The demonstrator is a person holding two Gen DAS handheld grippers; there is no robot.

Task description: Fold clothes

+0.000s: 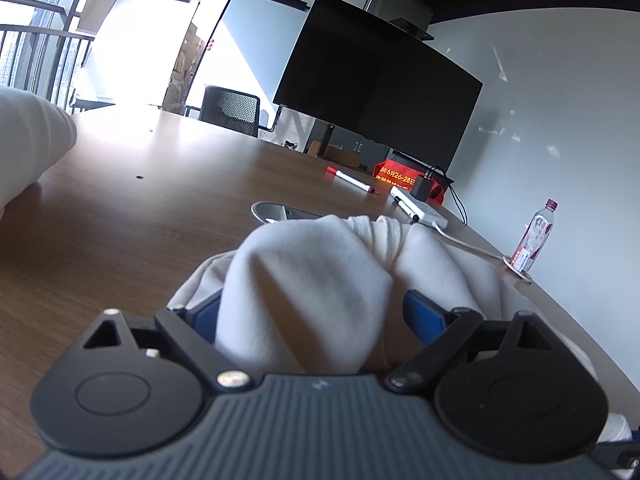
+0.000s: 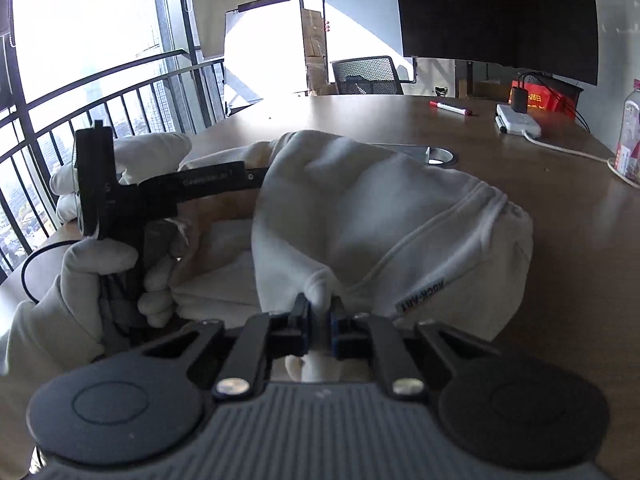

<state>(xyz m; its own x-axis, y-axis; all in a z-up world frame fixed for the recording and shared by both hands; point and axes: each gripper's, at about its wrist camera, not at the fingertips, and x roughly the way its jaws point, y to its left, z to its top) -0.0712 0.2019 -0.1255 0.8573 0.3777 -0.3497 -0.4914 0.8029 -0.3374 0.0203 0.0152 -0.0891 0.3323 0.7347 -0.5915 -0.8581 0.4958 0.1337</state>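
A cream sweatshirt-like garment [image 2: 380, 216] lies bunched on the brown table [image 2: 520, 184], with a ribbed hem [image 2: 500, 200] and a small label [image 2: 420, 300]. My right gripper [image 2: 319, 312] is shut, pinching a fold of its near edge. In the left wrist view the same garment [image 1: 312, 272] bulges up between the blue pads [image 1: 424, 314] of my left gripper [image 1: 316, 308], whose jaws stand wide apart around the thick fold. A hand in a white glove [image 2: 100, 264] holds the left tool's black frame [image 2: 160, 188]; its fingertips are hidden under the cloth.
Beyond the garment lie a metal cable port [image 1: 272, 212], a red-capped marker [image 1: 352, 179], a white power strip with a black charger [image 1: 420, 204] and a water bottle [image 1: 534, 236] at the right edge. A pale cloth mass [image 1: 28, 140] sits far left. A large screen [image 1: 380, 88] and chair [image 1: 232, 108] stand behind.
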